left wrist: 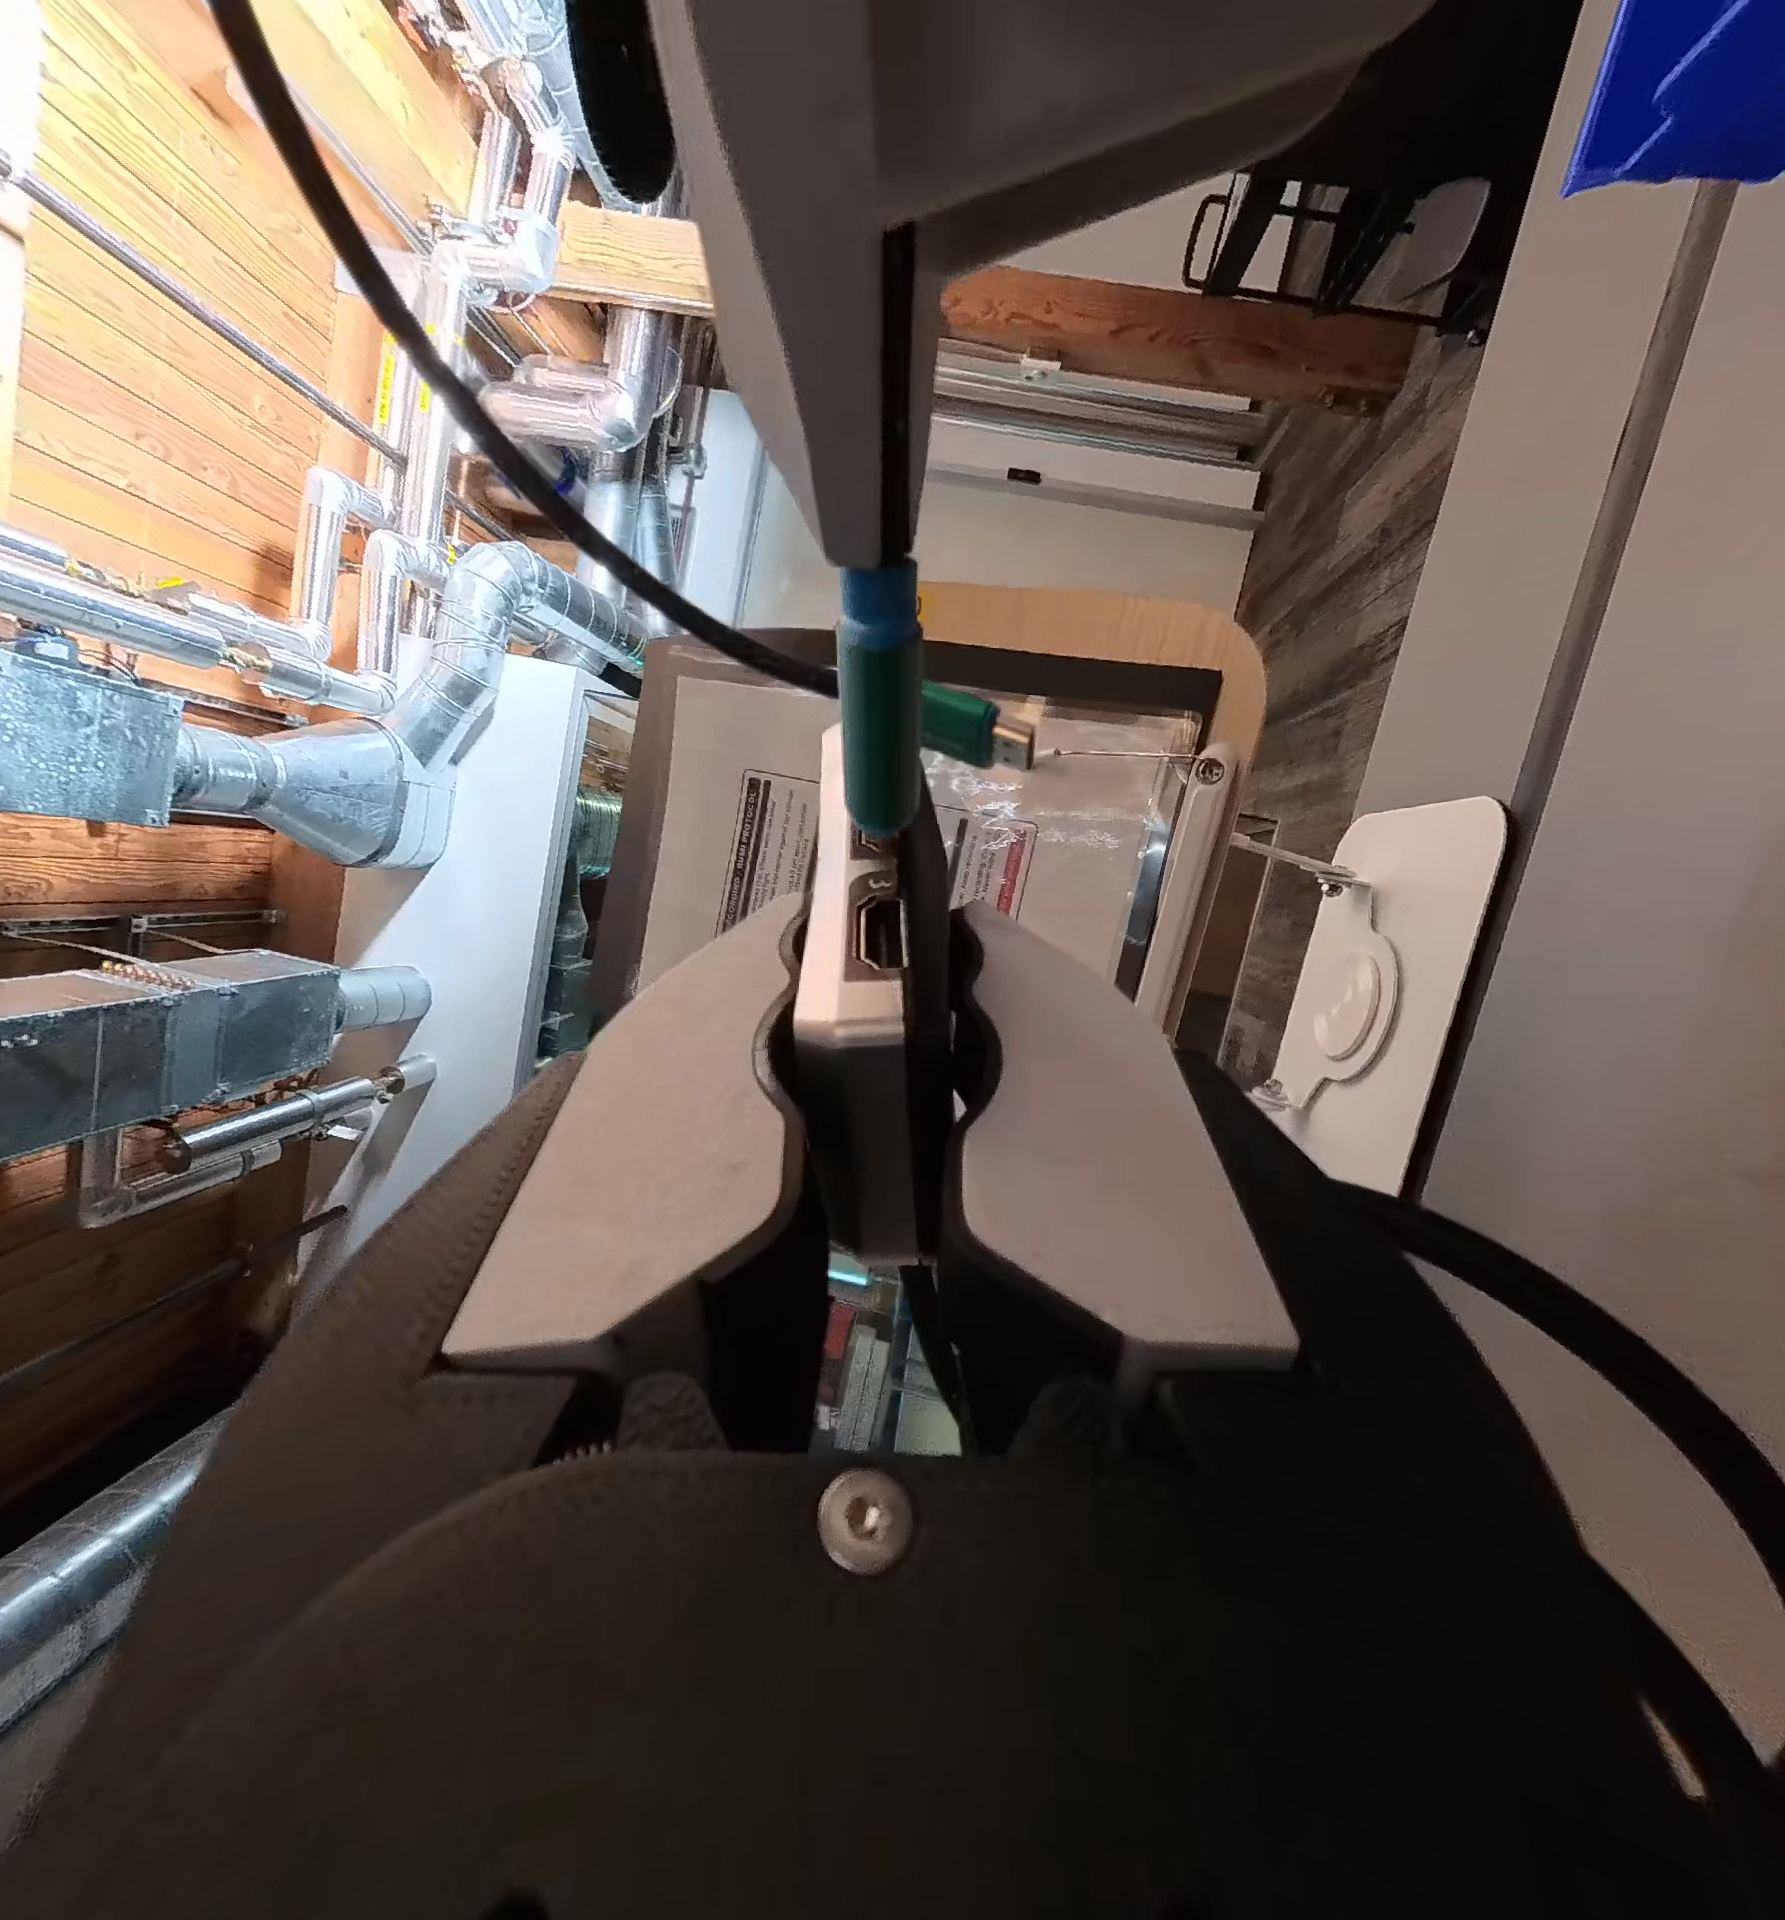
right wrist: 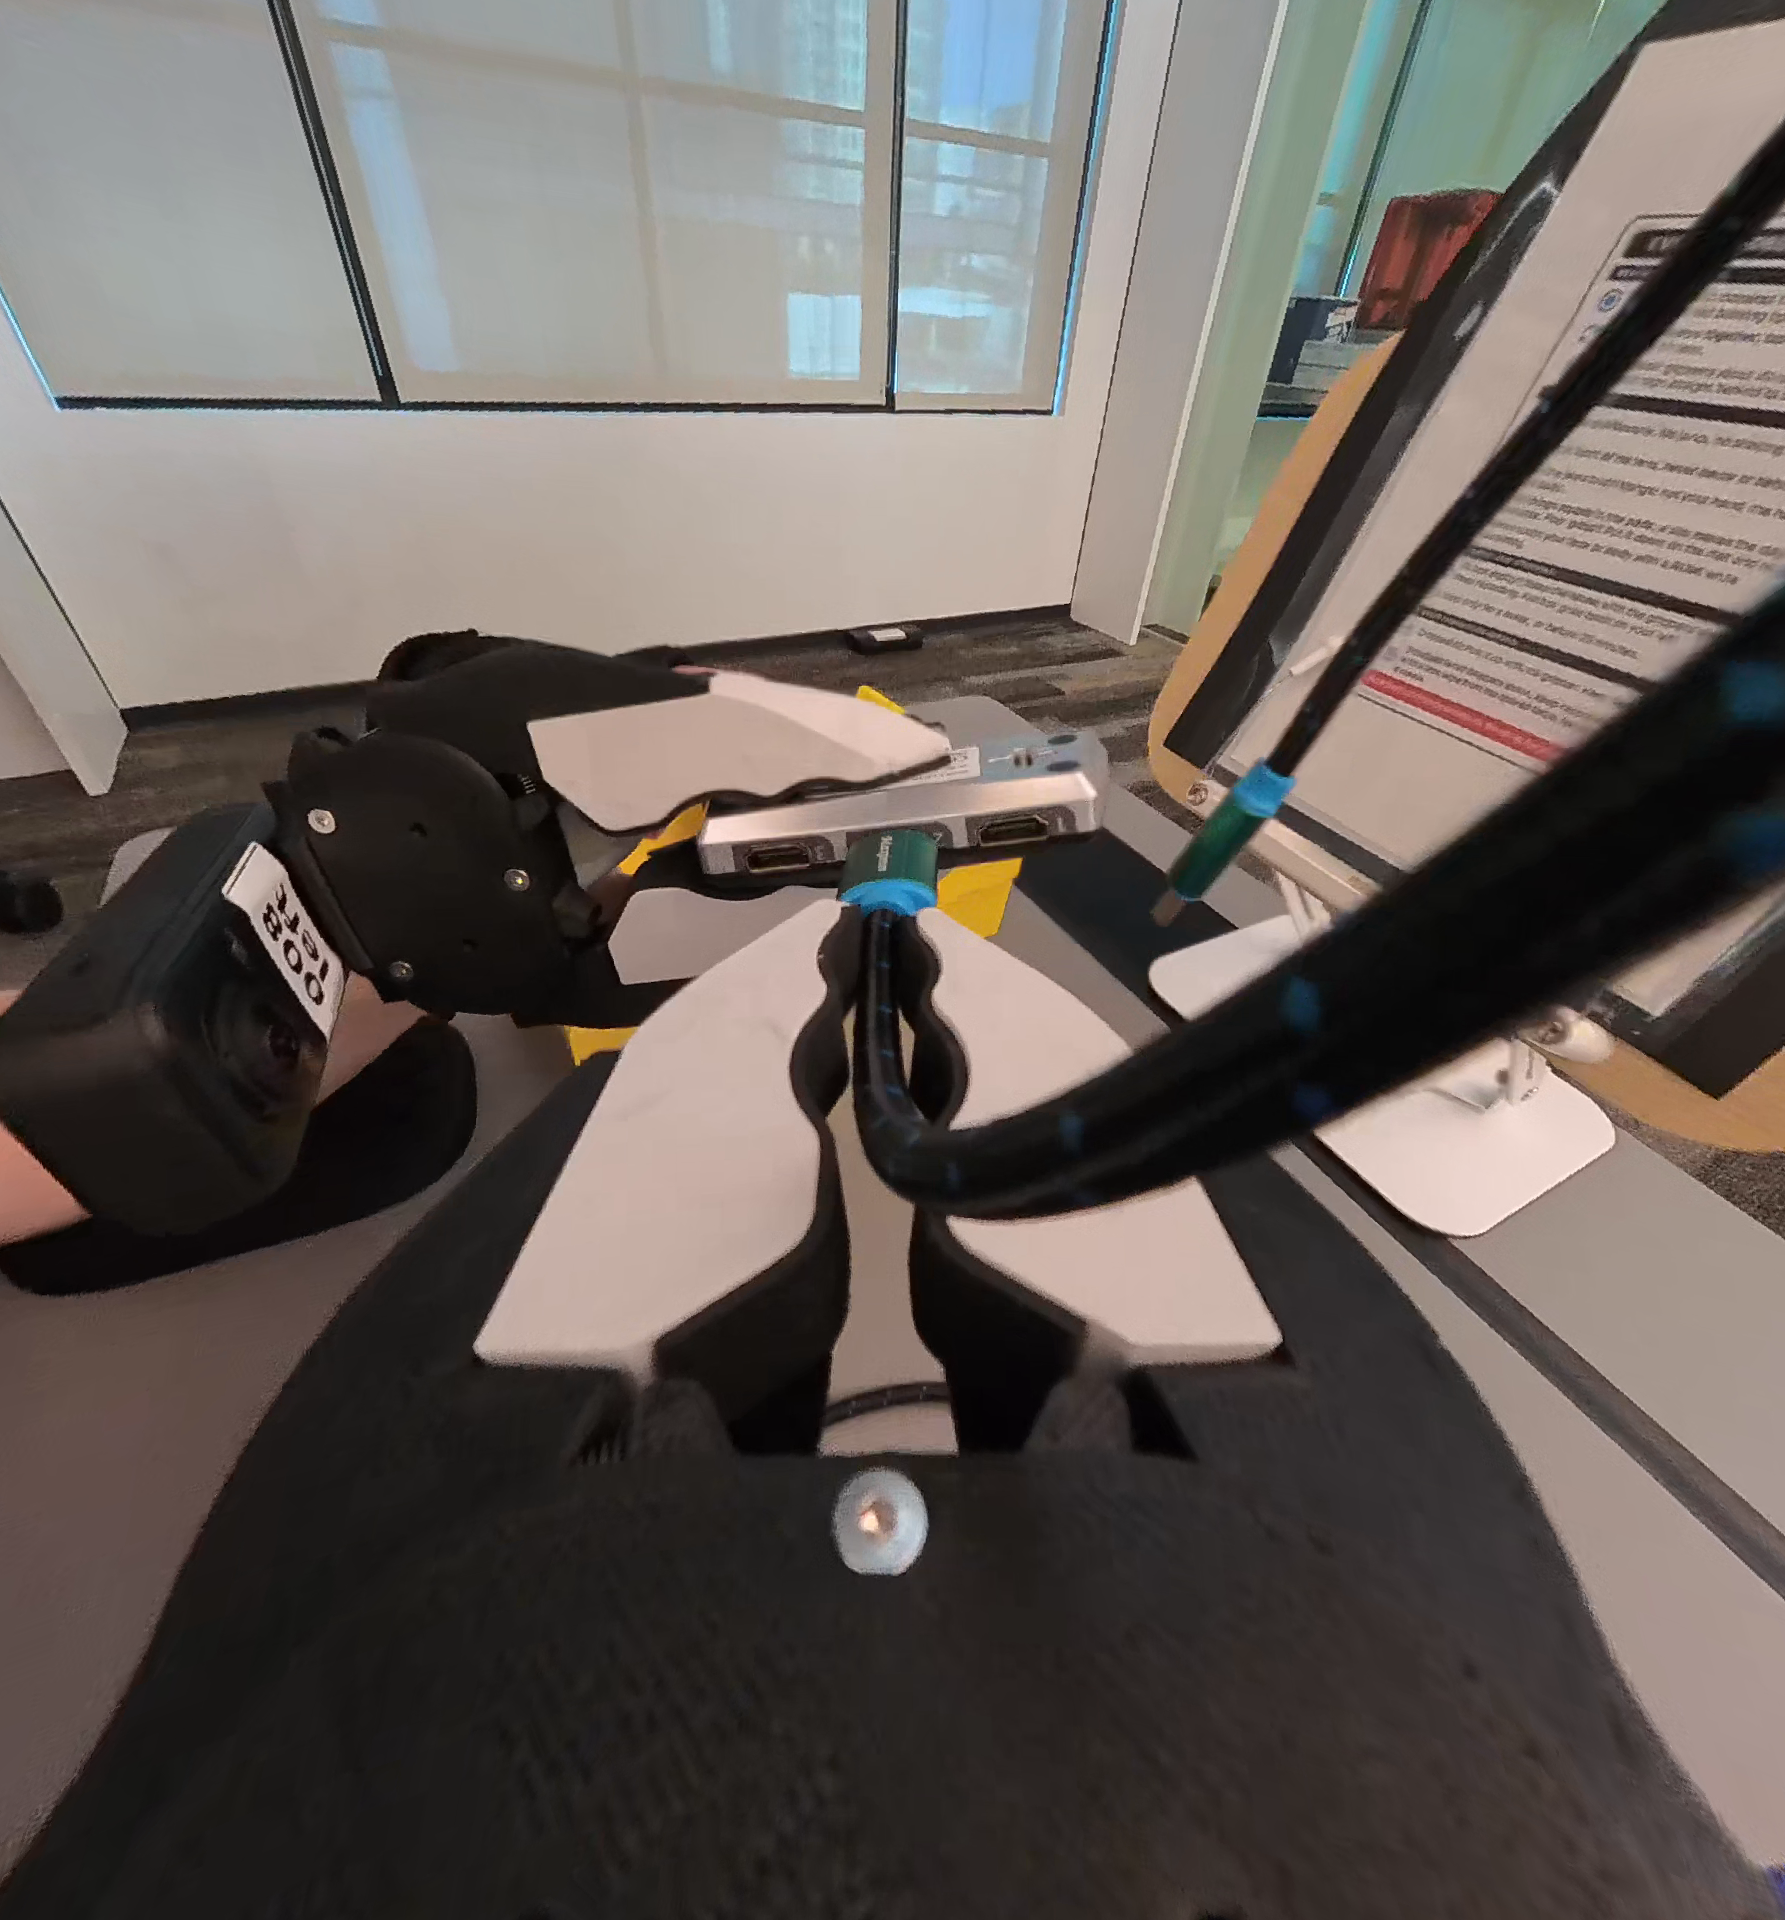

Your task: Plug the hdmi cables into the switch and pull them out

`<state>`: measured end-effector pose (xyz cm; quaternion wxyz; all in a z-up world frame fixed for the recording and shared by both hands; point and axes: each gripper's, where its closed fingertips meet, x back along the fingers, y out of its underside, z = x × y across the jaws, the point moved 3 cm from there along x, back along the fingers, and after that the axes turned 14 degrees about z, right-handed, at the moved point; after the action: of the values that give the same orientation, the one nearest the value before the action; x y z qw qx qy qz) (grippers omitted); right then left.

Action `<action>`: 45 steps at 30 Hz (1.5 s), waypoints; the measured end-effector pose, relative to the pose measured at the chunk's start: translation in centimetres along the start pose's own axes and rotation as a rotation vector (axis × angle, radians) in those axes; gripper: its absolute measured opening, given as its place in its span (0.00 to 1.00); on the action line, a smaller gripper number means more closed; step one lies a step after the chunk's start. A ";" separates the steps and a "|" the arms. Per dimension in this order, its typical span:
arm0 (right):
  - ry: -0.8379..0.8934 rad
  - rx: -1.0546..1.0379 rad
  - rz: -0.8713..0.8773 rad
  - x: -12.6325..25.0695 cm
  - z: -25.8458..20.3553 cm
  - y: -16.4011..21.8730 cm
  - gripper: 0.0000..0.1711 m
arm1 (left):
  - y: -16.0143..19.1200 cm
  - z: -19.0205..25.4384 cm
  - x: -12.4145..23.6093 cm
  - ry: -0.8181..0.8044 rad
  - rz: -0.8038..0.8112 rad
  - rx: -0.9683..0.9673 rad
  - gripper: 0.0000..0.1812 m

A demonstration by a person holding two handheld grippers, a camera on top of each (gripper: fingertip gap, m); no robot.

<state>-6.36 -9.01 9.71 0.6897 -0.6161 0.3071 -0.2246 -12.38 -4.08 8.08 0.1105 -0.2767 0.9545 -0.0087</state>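
Standing at 2 o'clock in the right wrist view, a framed instruction sheet (right wrist: 1615, 499) is facing the scene. The left gripper (right wrist: 763, 821) is clamping the silver switch (right wrist: 929, 805) at 12 o'clock, off the table. The right gripper (right wrist: 883, 971) is pinching the black hdmi cable (right wrist: 883, 1039) just behind its green plug (right wrist: 888, 862), which is sitting in the middle port, while a second green plug (right wrist: 1215, 842) is hanging free at 1 o'clock.

One switch (right wrist: 903, 821) shows, with three ports along its front edge. Two cables: one plug (right wrist: 886, 864) sits in the middle port, a second plug (right wrist: 1215, 842) hangs free to the right. Two tongs: one pair (right wrist: 763, 805) on the switch, the other (right wrist: 883, 971) on the plugged cable. One stand (right wrist: 1428, 1132) holds one printed sheet (right wrist: 1594, 499).
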 end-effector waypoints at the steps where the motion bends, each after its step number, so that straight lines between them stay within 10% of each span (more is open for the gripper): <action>1: 0.000 0.008 -0.009 0.1 0.0 0.0 0.04 | -0.1 0.1 0.0 0.007 -0.002 -0.004 0.11; 20: 0.006 0.048 -0.067 0.3 0.6 0.5 0.04 | -0.2 1.0 -0.3 0.080 -0.026 0.030 0.12; 34: 0.001 0.047 -0.791 8.8 4.9 7.6 0.09 | 3.4 12.4 -2.8 0.403 -0.253 0.134 0.13; 45: 0.046 0.037 -0.676 9.5 5.5 5.0 0.09 | 5.6 20.2 -2.0 0.599 -0.399 0.022 0.19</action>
<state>3.89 -10.95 3.64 0.5800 -0.6652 0.0969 -0.4601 -9.33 2.66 -11.64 -0.1750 -0.4414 0.8717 -0.1208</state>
